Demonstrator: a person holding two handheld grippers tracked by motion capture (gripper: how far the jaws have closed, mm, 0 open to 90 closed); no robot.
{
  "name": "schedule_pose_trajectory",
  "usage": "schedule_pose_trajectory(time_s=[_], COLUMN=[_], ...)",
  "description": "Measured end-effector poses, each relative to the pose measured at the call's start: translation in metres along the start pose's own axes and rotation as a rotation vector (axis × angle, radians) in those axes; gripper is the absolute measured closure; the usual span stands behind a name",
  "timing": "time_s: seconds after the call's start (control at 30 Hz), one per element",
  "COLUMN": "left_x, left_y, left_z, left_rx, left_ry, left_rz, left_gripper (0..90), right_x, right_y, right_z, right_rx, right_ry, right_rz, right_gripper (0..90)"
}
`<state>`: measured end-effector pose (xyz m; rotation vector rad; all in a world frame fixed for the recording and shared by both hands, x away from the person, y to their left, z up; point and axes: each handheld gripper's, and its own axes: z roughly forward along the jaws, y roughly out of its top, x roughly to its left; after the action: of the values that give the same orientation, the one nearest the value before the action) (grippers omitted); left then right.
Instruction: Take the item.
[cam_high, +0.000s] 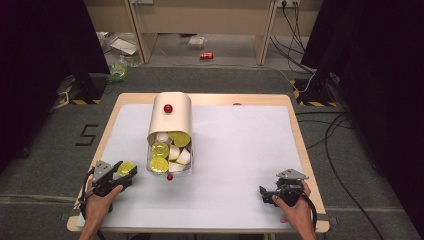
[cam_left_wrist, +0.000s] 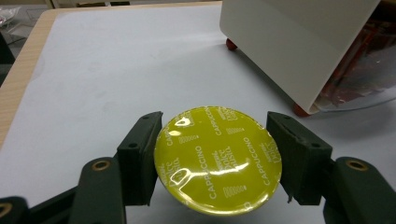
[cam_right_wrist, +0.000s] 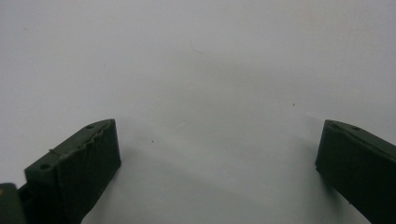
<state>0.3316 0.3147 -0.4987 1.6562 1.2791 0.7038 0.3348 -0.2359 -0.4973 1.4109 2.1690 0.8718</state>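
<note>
Clearly, our left hand-held gripper (cam_left_wrist: 212, 161) is clamped on a yellow capsule (cam_left_wrist: 218, 159), its two black pads pressed against opposite sides of the round foil lid, which faces up and reads "CAPPUCCINO". In the high view this left hand-held gripper (cam_high: 121, 172) sits just to the left of the capsule dispenser (cam_high: 171, 120), with the yellow capsule (cam_high: 126, 167) near the dispenser's clear front tray (cam_high: 169, 171), which is stacked with yellow and white capsules. The cream body of the dispenser carries a small red knob (cam_high: 168, 108). Our right hand-held gripper (cam_high: 264, 192) rests well to the right of the dispenser on the white mat (cam_high: 235, 150) covering the bench (cam_high: 298, 135); its jaws stand wide apart with nothing between them, bare mat showing in the gap.
</note>
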Motion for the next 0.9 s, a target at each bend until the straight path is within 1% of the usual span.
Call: schedule_pose_trajectory(time_s=[0.13, 0.17, 0.2, 0.27, 0.3, 0.33, 0.37, 0.5, 0.73, 0.8, 0.9], left_x=[0.0004, 0.0007, 0.0008, 0.0006, 0.0, 0.0, 0.0002, 0.0013, 0.0015, 0.002, 0.0014], left_y=[0.0003, 0.0005, 0.0011, 0.0013, 0.0019, 0.0019, 0.0025, 0.003, 0.0032, 0.0032, 0.0031], left_z=[0.001, 0.0017, 0.0032, 0.0038, 0.0056, 0.0056, 0.0069, 0.009, 0.0093, 0.0093, 0.0091], left_rx=[0.009, 0.016, 0.033, 0.039, 0.057, 0.057, 0.075, 0.093, 0.101, 0.099, 0.096], left_ry=[0.001, 0.0, -0.003, -0.004, 0.002, 0.002, 0.01, 0.011, 0.009, 0.009, 0.003], left_rz=[-0.007, -0.008, -0.008, -0.007, -0.004, -0.004, -0.003, -0.018, -0.018, -0.024, -0.017], left_gripper=[38.0, 38.0, 38.0, 38.0, 37.9, 37.9, 37.9, 37.7, 36.7, 35.6, 32.7], right_x=[0.0, 0.0, 0.0, 0.0, 0.0, 0.0, 0.0, 0.0, 0.0, 0.0, 0.0], right_y=[0.0, 0.0, 0.0, 0.0, 0.0, 0.0, 0.0, 0.0, 0.0, 0.0, 0.0], right_z=[0.0, 0.0, 0.0, 0.0, 0.0, 0.0, 0.0, 0.0, 0.0, 0.0, 0.0], right_rx=[0.0, 0.0, 0.0, 0.0, 0.0, 0.0, 0.0, 0.0, 0.0, 0.0, 0.0], right_ry=[0.0, 0.0, 0.0, 0.0, 0.0, 0.0, 0.0, 0.0, 0.0, 0.0, 0.0], right_rz=[0.0, 0.0, 0.0, 0.0, 0.0, 0.0, 0.0, 0.0, 0.0, 0.0, 0.0], right_gripper=[0.3, 0.3, 0.3, 0.3, 0.3, 0.3, 0.3, 0.3, 0.3, 0.3, 0.3])
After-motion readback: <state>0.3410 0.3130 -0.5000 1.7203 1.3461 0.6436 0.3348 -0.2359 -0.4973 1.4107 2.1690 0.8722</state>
